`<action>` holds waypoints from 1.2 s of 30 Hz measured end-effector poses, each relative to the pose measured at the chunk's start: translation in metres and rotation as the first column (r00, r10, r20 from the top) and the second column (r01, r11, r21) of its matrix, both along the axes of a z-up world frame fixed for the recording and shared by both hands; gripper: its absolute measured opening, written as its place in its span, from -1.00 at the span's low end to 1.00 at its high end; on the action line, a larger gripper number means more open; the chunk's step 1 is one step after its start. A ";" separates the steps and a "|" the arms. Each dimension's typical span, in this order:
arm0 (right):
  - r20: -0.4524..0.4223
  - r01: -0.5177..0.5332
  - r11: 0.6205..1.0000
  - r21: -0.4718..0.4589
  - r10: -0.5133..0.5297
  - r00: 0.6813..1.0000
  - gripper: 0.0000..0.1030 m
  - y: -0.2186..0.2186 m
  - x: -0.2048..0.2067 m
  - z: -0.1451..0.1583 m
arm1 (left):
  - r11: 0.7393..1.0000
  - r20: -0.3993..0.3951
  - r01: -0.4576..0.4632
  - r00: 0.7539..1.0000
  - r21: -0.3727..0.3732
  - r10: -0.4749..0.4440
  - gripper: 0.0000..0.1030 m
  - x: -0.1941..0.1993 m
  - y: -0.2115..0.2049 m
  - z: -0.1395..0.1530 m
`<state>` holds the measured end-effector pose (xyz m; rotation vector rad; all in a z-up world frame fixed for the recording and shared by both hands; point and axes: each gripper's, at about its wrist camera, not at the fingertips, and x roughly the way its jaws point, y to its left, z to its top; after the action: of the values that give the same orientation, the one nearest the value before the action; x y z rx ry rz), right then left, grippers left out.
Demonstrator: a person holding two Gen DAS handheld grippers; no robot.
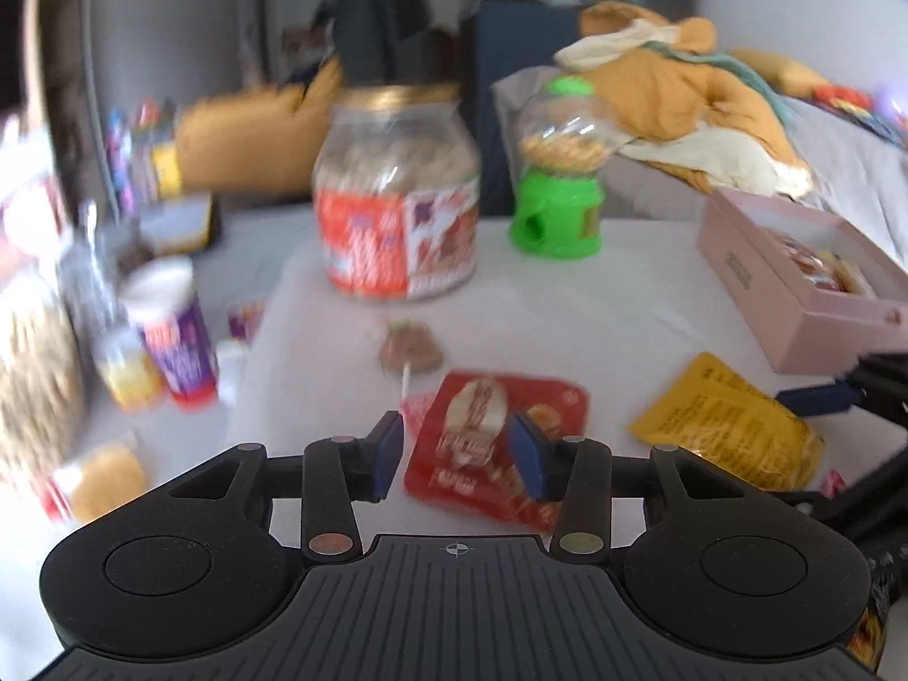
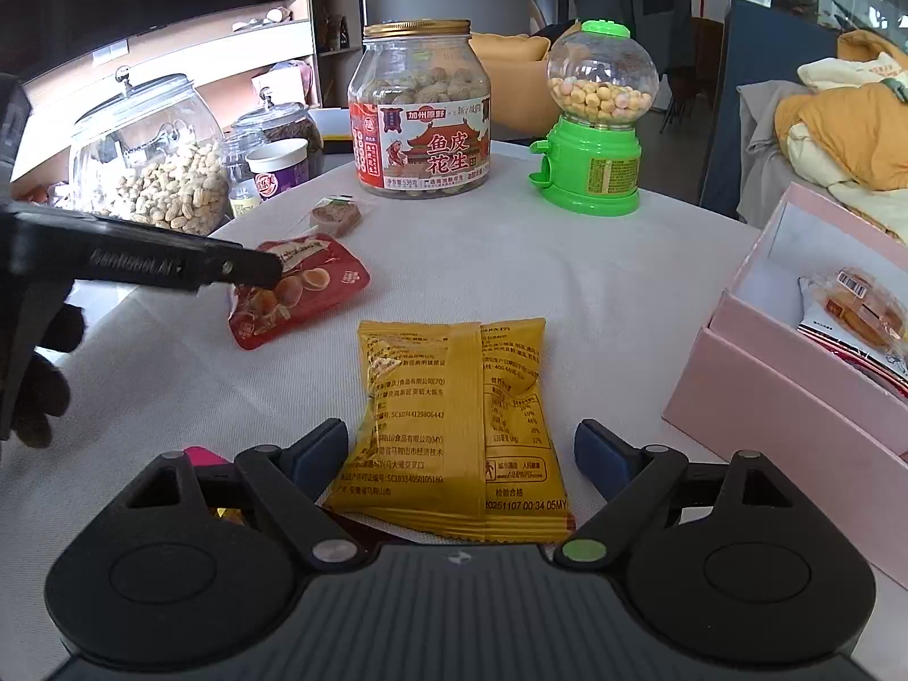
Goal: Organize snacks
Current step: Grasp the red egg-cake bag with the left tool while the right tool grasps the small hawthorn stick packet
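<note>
A red snack packet (image 1: 494, 442) lies flat on the white tablecloth (image 2: 511, 261). My left gripper (image 1: 457, 442) hovers just over it, jaws narrow; the pads do not press it. From the right wrist view one left finger (image 2: 170, 267) reaches over that red packet (image 2: 306, 289). A yellow packet (image 2: 454, 425) lies face down between the wide-open fingers of my right gripper (image 2: 459, 448), and neither pad touches it. At the right stands an open pink box (image 2: 766, 397) with a wrapped cake (image 2: 862, 306) inside.
At the back stand a labelled peanut jar (image 2: 420, 113) and a green candy dispenser (image 2: 593, 113). A small brown wrapped sweet (image 2: 337, 215) lies beyond the red packet. Glass jars (image 2: 153, 170) and a purple cup (image 2: 278, 167) crowd the left. A gloved hand (image 2: 40, 397) holds the left gripper.
</note>
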<state>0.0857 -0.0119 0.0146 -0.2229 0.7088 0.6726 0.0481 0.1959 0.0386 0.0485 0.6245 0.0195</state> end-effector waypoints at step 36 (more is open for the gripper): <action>-0.004 -0.010 1.000 -0.004 0.010 1.000 0.77 0.002 0.002 -0.002 | 0.995 -0.141 0.011 0.990 -0.100 -0.025 0.52 0.050 0.024 -0.020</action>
<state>0.0876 -0.0096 0.0125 -0.2289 0.7134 0.6808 0.0977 0.2200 0.0181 -0.0410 0.7668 -0.0329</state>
